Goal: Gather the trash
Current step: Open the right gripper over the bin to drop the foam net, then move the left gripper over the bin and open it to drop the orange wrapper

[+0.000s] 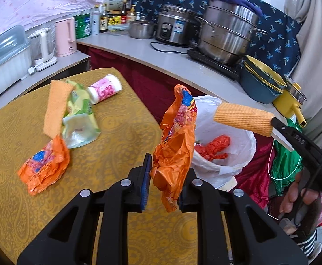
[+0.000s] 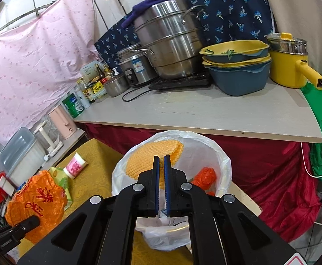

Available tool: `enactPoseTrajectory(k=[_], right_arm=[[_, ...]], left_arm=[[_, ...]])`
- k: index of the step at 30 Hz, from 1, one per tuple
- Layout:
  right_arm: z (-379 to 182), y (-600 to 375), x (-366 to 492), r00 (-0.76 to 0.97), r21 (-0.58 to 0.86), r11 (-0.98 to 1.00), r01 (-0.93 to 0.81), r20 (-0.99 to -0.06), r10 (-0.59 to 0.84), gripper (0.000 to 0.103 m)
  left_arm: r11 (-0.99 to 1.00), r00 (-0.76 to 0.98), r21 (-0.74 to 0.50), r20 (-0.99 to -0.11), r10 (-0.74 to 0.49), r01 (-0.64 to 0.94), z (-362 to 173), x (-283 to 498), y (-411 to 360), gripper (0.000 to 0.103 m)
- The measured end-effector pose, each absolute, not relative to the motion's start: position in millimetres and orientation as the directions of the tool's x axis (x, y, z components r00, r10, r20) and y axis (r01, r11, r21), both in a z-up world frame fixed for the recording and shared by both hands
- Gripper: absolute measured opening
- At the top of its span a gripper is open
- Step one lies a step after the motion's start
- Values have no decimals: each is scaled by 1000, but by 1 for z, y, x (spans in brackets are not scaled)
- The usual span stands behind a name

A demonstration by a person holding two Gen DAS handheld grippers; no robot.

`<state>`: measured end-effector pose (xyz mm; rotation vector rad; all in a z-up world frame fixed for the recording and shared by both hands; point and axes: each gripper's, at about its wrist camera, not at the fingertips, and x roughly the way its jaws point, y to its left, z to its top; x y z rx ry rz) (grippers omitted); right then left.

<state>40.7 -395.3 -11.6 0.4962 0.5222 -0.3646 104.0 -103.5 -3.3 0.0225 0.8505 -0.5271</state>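
My left gripper (image 1: 165, 176) is shut on a crumpled orange wrapper (image 1: 176, 145), held above the yellow table's edge beside the bin. The bin (image 1: 244, 154) has a white liner and a red bag (image 1: 216, 148) inside. At the right, my right gripper (image 1: 273, 128) is shut on a folded orange waffle cloth (image 1: 242, 117), held over the bin. The right wrist view shows that right gripper (image 2: 162, 158) pinching the cloth (image 2: 147, 161) above the bin (image 2: 223, 163), and the left gripper (image 2: 28, 223) with its wrapper (image 2: 37, 198). On the table lie another orange cloth (image 1: 57, 108), a green wrapper (image 1: 81, 119), an orange wrapper (image 1: 44, 165) and a pink-and-white bottle (image 1: 104, 89).
A grey counter (image 2: 205, 112) behind the bin carries a steel steamer pot (image 2: 172, 42), a rice cooker (image 2: 134, 66), stacked bowls (image 2: 236, 66) and a yellow pot (image 2: 289, 66). A pink kettle (image 1: 64, 37) stands at left. A hand (image 1: 297, 194) grips the right tool.
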Motion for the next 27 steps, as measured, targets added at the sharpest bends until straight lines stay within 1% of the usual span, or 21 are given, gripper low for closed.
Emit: enactPoseTrajectory(k=[1,4,6,10,14,24,27], right_arm=[[-15,-399,43,805,356,817,453,-557,-204,5],[-23,-406,50,798,365,805,467,-567,-205,9],[-26,-411,54,801,381,796,469,-563,-203,10],[-28,-414,56,806,397,788,471,-556,-202,20],[-29,-415,54,808,404,786,467,-555,-195,24],[-30,-418,34,800,399,782,478,-565,-201,25],[-29,-419,29,800,398,782,479,-565,-202,25]], left_arm=[[870,537,-185,-722,-436,458,-4,104,-108,19],[865,529,-179,-727,-438,469,-6,107,-117,19],[863,524,-177,-731,-437,473,-8,110,-122,19],[860,517,-173,-737,-436,479,-11,115,-132,19],[850,503,-166,-743,-441,500,-15,119,-147,19],[789,443,-179,-744,-499,587,-20,129,-213,19],[777,428,-190,-745,-512,599,-22,131,-229,21]])
